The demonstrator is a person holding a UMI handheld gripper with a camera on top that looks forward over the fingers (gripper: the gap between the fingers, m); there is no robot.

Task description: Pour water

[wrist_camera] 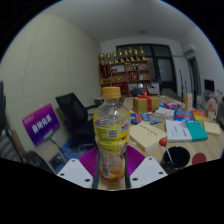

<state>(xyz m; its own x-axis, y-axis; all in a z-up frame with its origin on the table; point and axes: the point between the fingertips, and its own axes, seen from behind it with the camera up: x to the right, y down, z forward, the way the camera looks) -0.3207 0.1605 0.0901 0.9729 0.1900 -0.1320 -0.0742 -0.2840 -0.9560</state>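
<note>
White angular fingers (pixel 75 172) w/ magenta inner pads (pixel 92 160).

claw (pixel 112 170): clamped on bottle (pixel 111 130) | bottle: upright, orange cap, above table (pixel 200 150)

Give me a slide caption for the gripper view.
Gripper shut on a bottle with an orange cap, raised before a cluttered table.

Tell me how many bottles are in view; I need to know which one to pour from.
1. The bottle, orange-capped, stands between the gripper fingers, which press on its base. The cluttered table beyond may hide others.
</note>
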